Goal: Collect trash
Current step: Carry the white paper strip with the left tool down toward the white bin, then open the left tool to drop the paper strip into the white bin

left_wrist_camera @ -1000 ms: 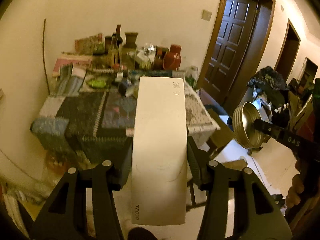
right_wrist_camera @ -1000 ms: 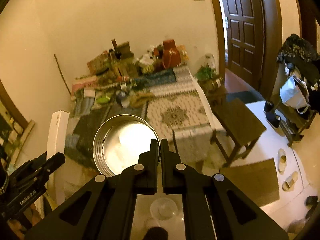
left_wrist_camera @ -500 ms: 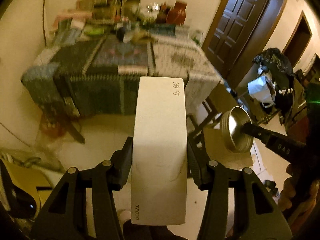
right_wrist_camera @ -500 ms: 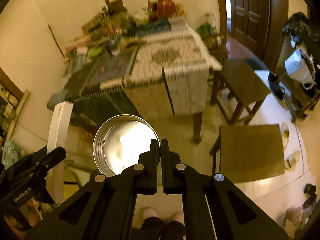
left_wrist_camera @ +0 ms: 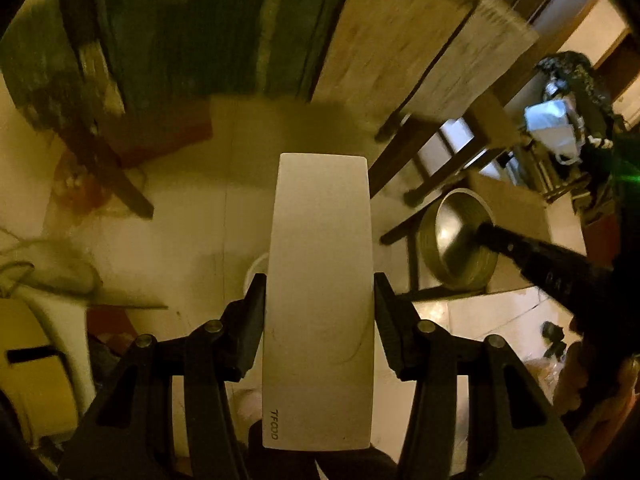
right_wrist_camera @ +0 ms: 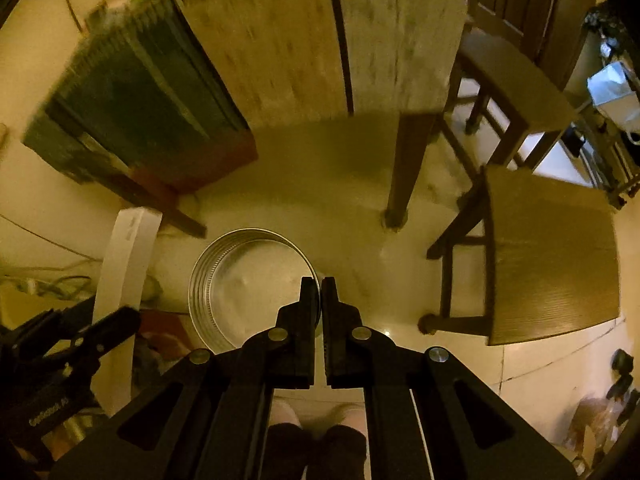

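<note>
My left gripper (left_wrist_camera: 319, 280) is shut on a long white flat box (left_wrist_camera: 320, 300) that stands lengthwise between its fingers and carries small dark lettering near the bottom. My right gripper (right_wrist_camera: 318, 284) is shut on the rim of a round metal tin lid (right_wrist_camera: 248, 284), shiny inside with a ribbed edge. Both point steeply down at the pale floor. The tin lid (left_wrist_camera: 456, 248) and the right gripper's black body also show at the right of the left wrist view. At the left of the right wrist view, the white box (right_wrist_camera: 124, 264) shows in the left gripper.
A table draped with patterned cloth (right_wrist_camera: 304, 40) hangs over the top of both views, its wooden leg (right_wrist_camera: 404, 168) close ahead. A wooden stool (right_wrist_camera: 548, 256) stands right, another (right_wrist_camera: 516, 88) behind it. Cables and clutter (left_wrist_camera: 48, 272) lie left. Feet (right_wrist_camera: 316, 440) show below.
Both grippers have dropped sharply and tipped downward; the tabletop has slid out of view and the floor under the table fills the frames. The box and the lid stay gripped.
</note>
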{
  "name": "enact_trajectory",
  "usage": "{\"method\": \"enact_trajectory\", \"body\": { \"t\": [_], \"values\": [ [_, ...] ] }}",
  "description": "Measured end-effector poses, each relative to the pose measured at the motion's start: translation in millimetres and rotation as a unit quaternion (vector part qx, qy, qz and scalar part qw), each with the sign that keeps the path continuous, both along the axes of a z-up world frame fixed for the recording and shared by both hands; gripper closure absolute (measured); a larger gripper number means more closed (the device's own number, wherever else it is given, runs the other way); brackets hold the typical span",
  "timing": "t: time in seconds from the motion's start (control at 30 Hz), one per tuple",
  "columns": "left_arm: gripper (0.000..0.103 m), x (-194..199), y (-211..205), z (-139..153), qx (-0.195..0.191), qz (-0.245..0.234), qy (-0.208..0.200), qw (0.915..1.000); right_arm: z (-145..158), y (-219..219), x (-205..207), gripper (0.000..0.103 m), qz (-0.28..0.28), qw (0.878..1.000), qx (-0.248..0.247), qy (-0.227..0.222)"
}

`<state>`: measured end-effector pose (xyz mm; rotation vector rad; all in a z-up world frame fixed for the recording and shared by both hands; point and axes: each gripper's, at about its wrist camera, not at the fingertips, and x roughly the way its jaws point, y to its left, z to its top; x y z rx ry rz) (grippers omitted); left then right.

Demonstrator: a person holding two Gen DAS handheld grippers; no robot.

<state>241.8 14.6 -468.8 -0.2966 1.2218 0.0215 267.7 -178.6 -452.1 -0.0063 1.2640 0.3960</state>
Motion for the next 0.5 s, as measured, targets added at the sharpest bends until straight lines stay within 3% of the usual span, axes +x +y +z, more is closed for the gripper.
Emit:
{"method": "enact_trajectory", "body": {
  "t": [0.23,0.37,0.5],
  "values": [
    [0.053,-9.0,22.1,-140.1,-0.021,0.02,0.078,0.9965,-109.8,21.2,5.5,0.1,0.004,0.999,-0.027,0.03],
    [0.053,-5.2,27.2,-202.0,-0.043,0.016,0.111,0.9927,-159.4,34.2,9.5,0.1,0.009,0.998,-0.039,0.045],
    [0.053,3.1,27.1,-243.8,-0.052,0.008,0.125,0.9907,-188.1,47.3,11.6,0.1,0.022,0.998,-0.049,0.042]
  ]
}}
